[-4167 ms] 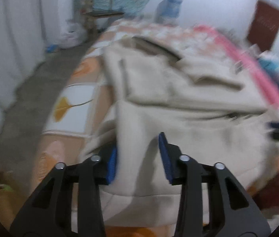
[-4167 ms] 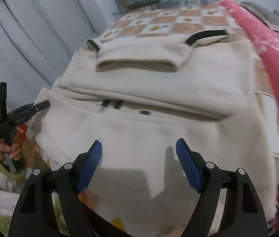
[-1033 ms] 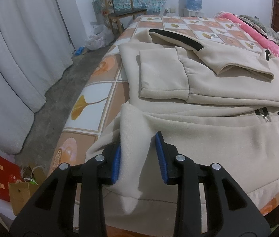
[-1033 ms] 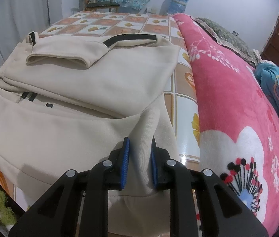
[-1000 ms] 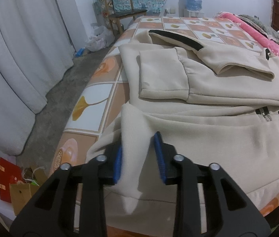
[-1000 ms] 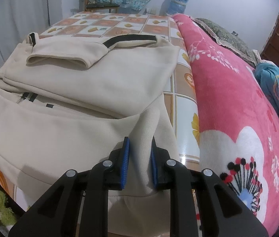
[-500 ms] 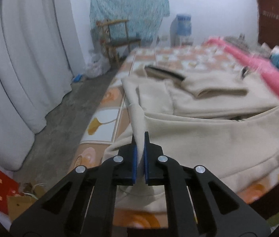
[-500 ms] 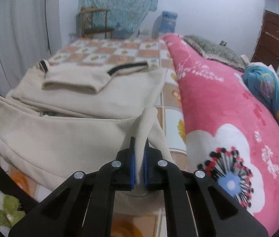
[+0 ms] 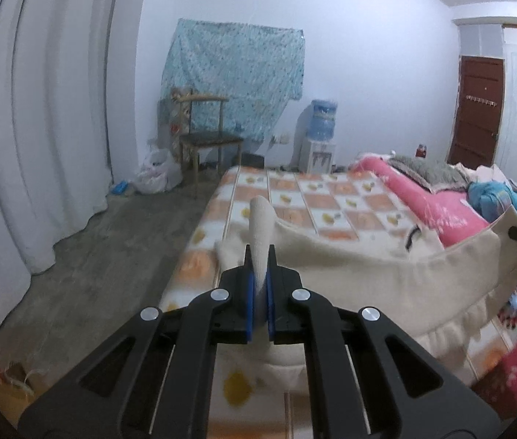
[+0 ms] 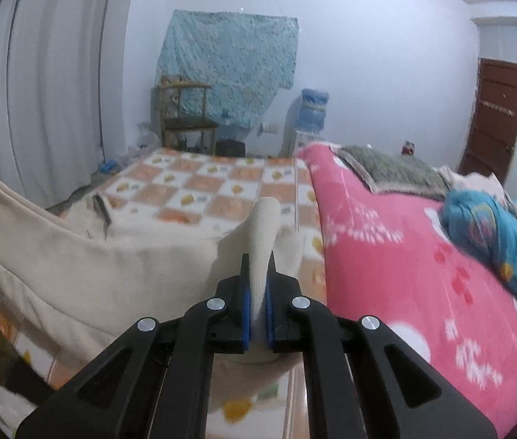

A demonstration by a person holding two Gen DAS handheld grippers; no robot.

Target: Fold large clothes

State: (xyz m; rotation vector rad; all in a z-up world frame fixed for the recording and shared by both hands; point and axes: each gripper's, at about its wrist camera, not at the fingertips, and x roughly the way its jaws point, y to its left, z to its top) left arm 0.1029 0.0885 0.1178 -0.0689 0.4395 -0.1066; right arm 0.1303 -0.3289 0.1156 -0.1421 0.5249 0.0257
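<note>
both grippers, left gripper (image 9: 259,281) and right gripper (image 10: 257,285), pinch the cream garment's (image 9: 386,267) hem above the checkered bed (image 9: 324,197); chair (image 9: 205,135) at eleven o'clock.

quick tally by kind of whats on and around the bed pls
grippers: 2, left gripper and right gripper
cream jacket: 1
pink blanket: 1
wooden chair: 1
water dispenser: 1
total: 6
</note>
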